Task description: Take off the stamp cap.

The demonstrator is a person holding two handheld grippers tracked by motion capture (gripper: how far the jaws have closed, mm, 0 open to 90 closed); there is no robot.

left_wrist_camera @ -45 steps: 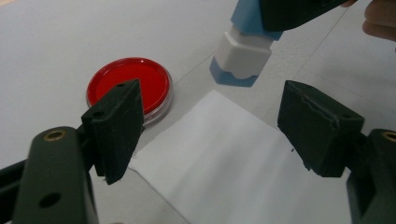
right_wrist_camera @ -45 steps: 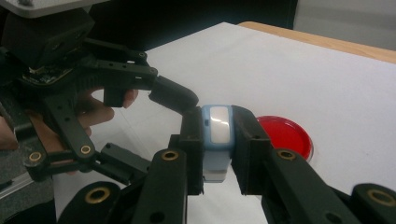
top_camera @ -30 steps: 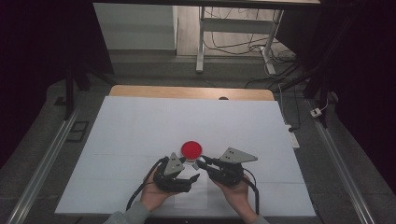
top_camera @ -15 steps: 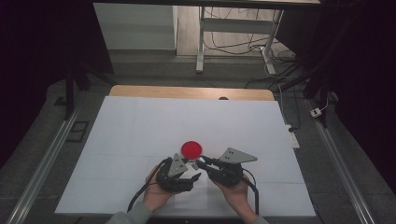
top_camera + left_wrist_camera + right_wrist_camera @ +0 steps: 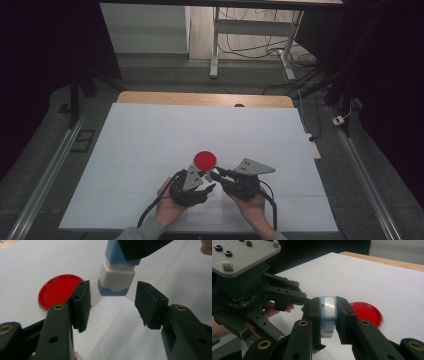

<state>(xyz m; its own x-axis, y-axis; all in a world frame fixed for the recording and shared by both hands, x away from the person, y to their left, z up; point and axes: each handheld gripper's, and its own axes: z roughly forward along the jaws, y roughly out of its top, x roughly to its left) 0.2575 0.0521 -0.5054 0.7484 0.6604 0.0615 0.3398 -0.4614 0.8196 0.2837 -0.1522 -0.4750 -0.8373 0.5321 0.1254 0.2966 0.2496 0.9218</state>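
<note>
Near counter's (image 5: 150,135) 6 o'clock edge, both tongs meet; right tongs (image 5: 328,315) clamp blue-white block (image 5: 328,312), white cap end pointing at left tongs (image 5: 112,300); left tongs half open, just been closing, pads flanking cap without touching; red disc (image 5: 205,160) flat on counter at 12 o'clock of tongs

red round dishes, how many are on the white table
1. The flat red round dish lies on the white table, just beyond the two grippers, in the middle of its near half. Nothing suggests another one hidden.
</note>
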